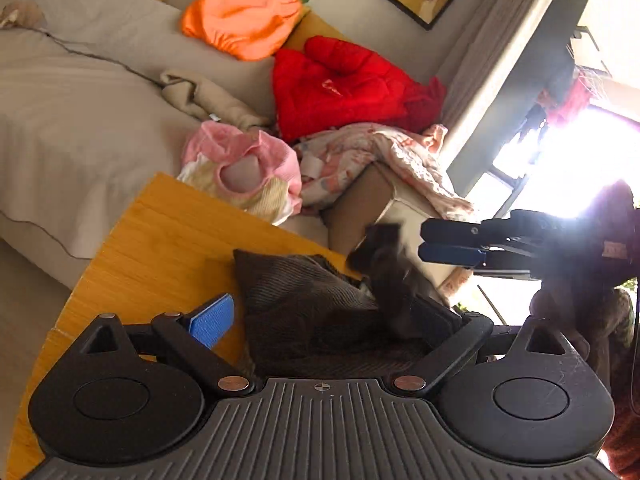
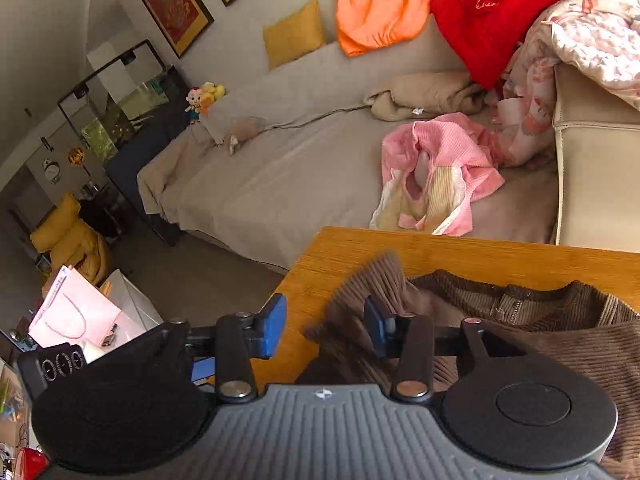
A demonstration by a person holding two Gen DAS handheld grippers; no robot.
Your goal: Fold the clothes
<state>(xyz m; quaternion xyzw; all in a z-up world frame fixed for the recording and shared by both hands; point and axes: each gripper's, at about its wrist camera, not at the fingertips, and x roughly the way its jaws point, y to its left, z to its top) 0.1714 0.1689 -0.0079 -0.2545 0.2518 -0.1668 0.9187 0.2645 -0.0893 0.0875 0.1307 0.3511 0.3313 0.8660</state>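
Observation:
A brown corduroy garment (image 1: pixel 304 304) lies on the wooden table (image 1: pixel 160 240). My left gripper (image 1: pixel 324 316) is open just above it, the cloth between its blue pads (image 1: pixel 212 320). A blurred brown sleeve (image 1: pixel 384 268) hangs in the air above the garment. The right gripper (image 1: pixel 452 244) shows at the right in the left wrist view. In the right wrist view my right gripper (image 2: pixel 324 328) is open over the table's corner, a blurred fold of the brown garment (image 2: pixel 560 332) at its right finger (image 2: pixel 376 328). The collar faces up.
A grey sofa (image 2: pixel 280 168) stands behind the table (image 2: pixel 480 252) with a pink garment (image 2: pixel 440 168), a beige cloth (image 2: pixel 424 96), red (image 2: pixel 500 12) and orange (image 2: pixel 380 4) cushions and a floral blanket (image 2: pixel 580 40). Shelves and bags stand left on the floor.

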